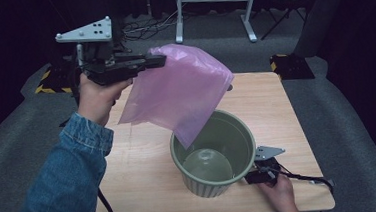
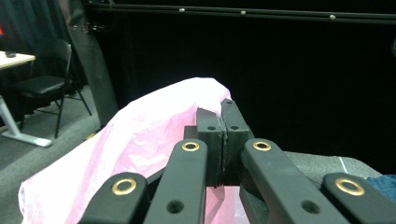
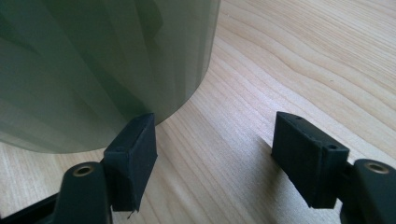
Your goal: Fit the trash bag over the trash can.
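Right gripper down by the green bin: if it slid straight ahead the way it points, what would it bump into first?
Probably the green bin: the right gripper has open jaws, one already at the bin's wall. The other jaw faces bare wooden table.

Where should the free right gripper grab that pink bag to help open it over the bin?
Probably the pink bag's loose lower corner, coming from the bin's right. The left gripper pinches its top edge, so the film hangs free there, thin enough for the right gripper's open jaws.

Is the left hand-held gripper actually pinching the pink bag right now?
Touching. The left gripper view shows the left hand-held gripper with its jaws shut together on a fold of the pink bag; the high view shows the bag hanging from it.
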`<state>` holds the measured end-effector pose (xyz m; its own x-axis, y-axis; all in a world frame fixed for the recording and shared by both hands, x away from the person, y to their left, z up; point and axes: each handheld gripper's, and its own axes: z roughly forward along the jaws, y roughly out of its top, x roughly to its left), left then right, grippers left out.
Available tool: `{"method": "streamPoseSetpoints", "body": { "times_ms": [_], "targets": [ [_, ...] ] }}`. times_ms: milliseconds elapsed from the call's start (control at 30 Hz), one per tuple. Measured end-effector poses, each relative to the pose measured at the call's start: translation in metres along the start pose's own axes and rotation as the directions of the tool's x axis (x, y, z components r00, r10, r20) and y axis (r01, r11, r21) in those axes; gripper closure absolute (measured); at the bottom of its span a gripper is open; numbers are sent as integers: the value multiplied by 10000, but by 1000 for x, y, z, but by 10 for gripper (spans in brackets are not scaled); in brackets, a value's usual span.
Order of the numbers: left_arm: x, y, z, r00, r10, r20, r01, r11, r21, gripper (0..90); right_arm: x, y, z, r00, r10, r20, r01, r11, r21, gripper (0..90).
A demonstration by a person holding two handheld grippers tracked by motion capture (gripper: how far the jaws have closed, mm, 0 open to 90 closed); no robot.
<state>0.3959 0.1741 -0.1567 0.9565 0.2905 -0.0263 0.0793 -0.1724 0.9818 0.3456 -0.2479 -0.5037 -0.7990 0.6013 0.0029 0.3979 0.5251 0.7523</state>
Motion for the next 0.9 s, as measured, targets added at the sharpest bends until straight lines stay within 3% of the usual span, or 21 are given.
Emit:
{"method": "streamPoseSetpoints", "body": {
  "times_ms": [633,900],
  "targets": [
    [-25,14,54,9951,237,960,-265,9993,273,892,0,0,0,10000,-13,-21,13,10000,-5,306],
    [-34,5,66,9954,485,825,-546,9958,730,891,0,0,0,10000,-10,-25,10,10000,-4,306]
  ]
}}
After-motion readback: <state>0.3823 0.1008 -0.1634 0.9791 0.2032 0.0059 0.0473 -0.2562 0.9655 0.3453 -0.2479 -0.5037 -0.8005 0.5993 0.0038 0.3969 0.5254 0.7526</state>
